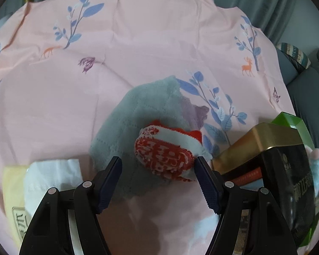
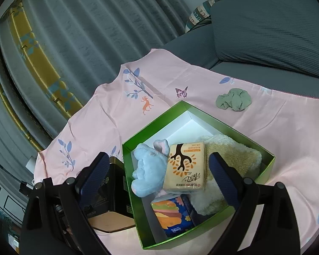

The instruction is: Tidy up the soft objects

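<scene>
Sock point(image 1: 165, 158), red-and-white, rolled, lying on teal cloth point(image 1: 136, 114) just beside gold tin point(image 1: 263, 142). Soft, light, squashy; best pinched across its thick middle. Left gripper point(image 1: 159, 182) half-spread around it, right pad touching, left pad apart, not clamped. Right gripper point(image 2: 157, 182) released above green box point(image 2: 138, 191)

black arms, silver rivets — ribbed navy fingers point(image 1: 208, 182)

Grey-green curtains point(image 2: 91, 31) hang behind a grey sofa point(image 2: 265, 31).
</scene>
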### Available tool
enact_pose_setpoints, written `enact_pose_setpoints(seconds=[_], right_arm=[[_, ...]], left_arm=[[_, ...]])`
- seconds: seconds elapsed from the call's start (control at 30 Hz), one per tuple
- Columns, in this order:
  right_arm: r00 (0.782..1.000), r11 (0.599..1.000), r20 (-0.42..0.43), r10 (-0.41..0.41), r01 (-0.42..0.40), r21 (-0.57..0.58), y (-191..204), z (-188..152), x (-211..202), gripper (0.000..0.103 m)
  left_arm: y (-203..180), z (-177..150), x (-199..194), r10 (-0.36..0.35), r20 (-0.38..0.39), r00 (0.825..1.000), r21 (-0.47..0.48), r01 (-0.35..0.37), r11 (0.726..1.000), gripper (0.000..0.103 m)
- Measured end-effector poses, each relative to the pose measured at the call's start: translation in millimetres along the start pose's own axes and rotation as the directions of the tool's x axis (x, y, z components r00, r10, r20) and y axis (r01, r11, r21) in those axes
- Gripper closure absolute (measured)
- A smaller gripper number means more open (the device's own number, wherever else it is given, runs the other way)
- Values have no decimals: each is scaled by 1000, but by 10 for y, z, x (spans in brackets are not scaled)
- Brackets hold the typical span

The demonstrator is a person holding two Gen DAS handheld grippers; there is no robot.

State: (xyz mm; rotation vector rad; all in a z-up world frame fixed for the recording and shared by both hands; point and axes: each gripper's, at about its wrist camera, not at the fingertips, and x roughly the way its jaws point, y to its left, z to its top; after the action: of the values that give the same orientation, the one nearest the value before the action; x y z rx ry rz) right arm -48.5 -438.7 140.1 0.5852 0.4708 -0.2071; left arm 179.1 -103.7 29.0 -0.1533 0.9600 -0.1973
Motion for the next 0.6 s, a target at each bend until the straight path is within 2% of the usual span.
enact_pose_setpoints(seconds=[0.07, 0.1, 0.17, 0.37, 0.47, 0.6], right_arm=[[1000, 1000, -3, -12, 12, -1, 0, -5, 11, 9], [1000, 1000, -5, -17, 17, -2, 0, -9, 18, 9], [1000, 1000, -11, -21, 21, -4, 10, -18, 28, 9], [1000, 1000, -19, 5, -5, -10, 79, -60, -14, 9], [999, 999, -31, 32, -33, -26, 161, -114, -60, 8], [995, 996, -74, 66, -70, -63, 304, -223, -107, 8]], left_arm=[[-1, 7, 11, -62, -3, 998, -15, 62, 998, 65], [6, 10, 14, -84, -12, 996, -31, 83, 996, 69], [-31, -7, -36, -57, -4, 998, -7, 57, 998, 74], [-35, -221, -547, -18, 72, 997, 7, 18, 1000, 82], [30, -444, -903, -96, 90, 991, 10, 95, 995, 82], [77, -786, -1282, -123, 104, 987, 36, 120, 992, 82]])
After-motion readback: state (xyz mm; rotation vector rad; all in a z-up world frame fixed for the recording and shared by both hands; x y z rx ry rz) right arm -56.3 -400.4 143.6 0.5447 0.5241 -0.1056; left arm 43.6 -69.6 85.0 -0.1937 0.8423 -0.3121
